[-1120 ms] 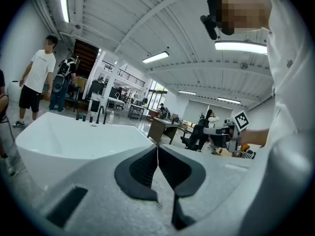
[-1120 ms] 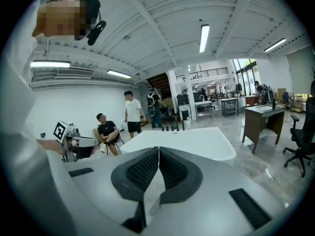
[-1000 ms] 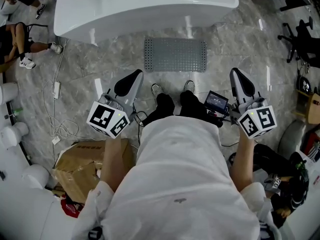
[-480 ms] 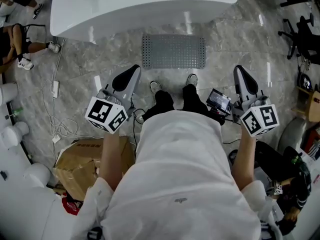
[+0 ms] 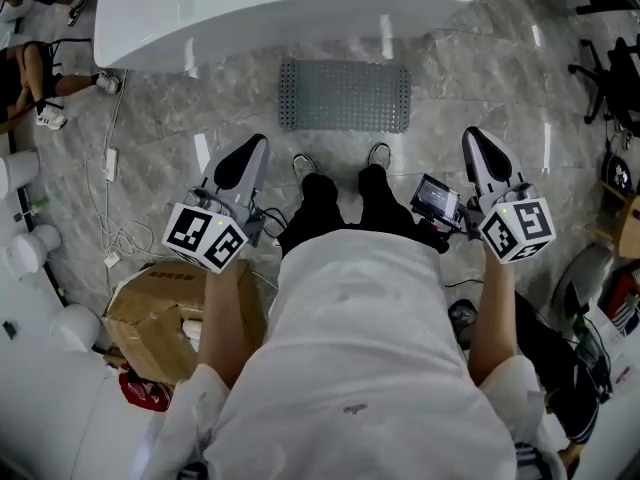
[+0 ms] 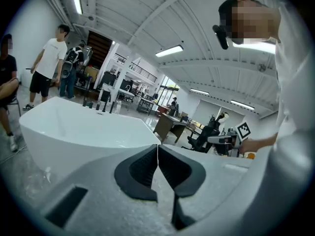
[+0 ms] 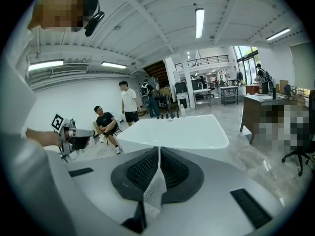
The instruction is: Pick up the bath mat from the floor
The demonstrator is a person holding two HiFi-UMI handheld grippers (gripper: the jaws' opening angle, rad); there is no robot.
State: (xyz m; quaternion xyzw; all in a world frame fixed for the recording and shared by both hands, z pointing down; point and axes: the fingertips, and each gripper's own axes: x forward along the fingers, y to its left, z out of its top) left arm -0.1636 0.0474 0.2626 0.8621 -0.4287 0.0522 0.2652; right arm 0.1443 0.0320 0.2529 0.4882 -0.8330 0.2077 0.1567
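Plainly, both pairs of jaws are closed with nothing between them. In the left gripper view the two black ribbed pads of the left gripper [image 6: 157, 154] meet along a thin seam, and in the right gripper view those of the right gripper [image 7: 159, 157] meet the same way. Neither gripper touches anything.

Ahead of the left jaws, and a little to their left, rises the glossy white bathtub [image 6: 74, 127]. Ahead of the right jaws it fills the middle ground.

The grey rectangular perforated bath mat [image 5: 345, 96] lies flat on the grey marbled floor [image 5: 190, 118]. It is beyond both sets of jaws and between them, just before the tub's side and well apart from either gripper. Closer in, between the jaws, stand the person's two shoes [image 5: 303, 165], toes toward the mat.

Just inside the right jaws sits a small dark screen [image 5: 433, 201], its display too small to read. Behind each pair of jaws is a white cube with square black-and-white markers [image 5: 205, 238], which carry block patterns only.

Behind the left jaws lies a brown cardboard box [image 5: 150, 313], with a line of dark print along its edge that cannot be read. Further out to the left a white cable [image 5: 120, 238] trails over the floor.
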